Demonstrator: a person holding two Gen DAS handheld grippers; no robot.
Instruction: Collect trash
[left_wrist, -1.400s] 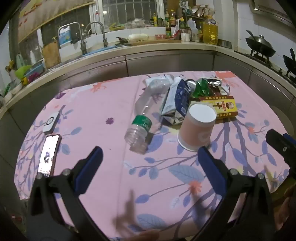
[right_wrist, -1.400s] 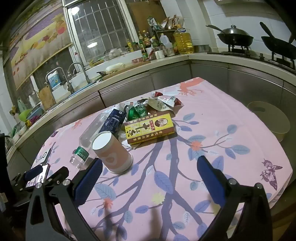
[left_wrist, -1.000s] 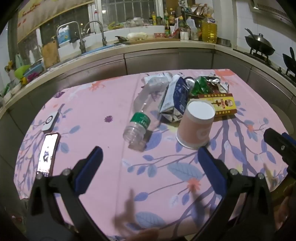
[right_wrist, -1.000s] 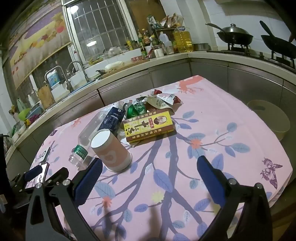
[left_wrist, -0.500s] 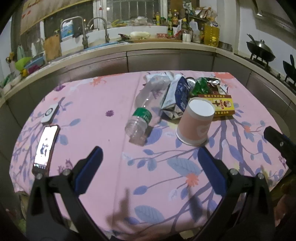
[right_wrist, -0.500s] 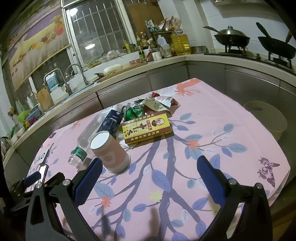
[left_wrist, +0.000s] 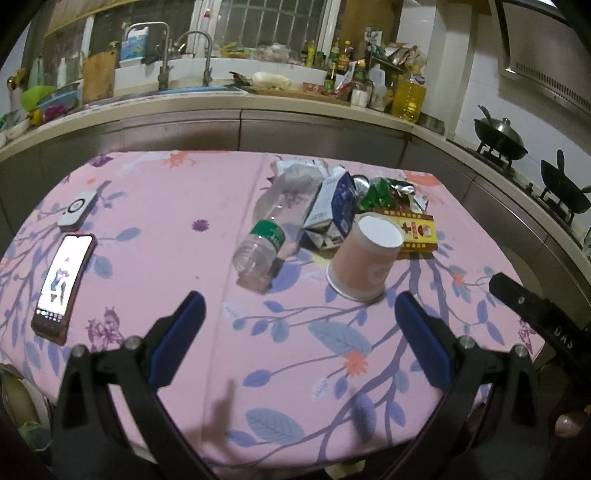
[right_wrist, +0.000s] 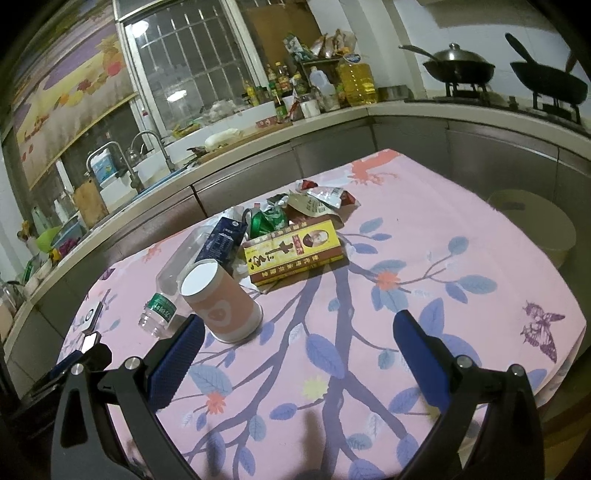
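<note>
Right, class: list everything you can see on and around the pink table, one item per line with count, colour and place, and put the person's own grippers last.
paper cup: 1, pink, upside down, near middle of table
plastic bottle: 1, clear with green label, lying left of the cup
carton: 1, blue and white, crumpled, behind the cup
flat box: 1, yellow and red, right of the carton
wrappers: several, green, silver, red, far end of the pile
phone: 1, screen lit, table's left edge
small device: 1, white, beyond the phone
tablecloth: 1, pink floral
bin: 1, beige, off the table's right side
left gripper: 1, black with blue pads, open, empty
right gripper: 1, same, open, empty
</note>
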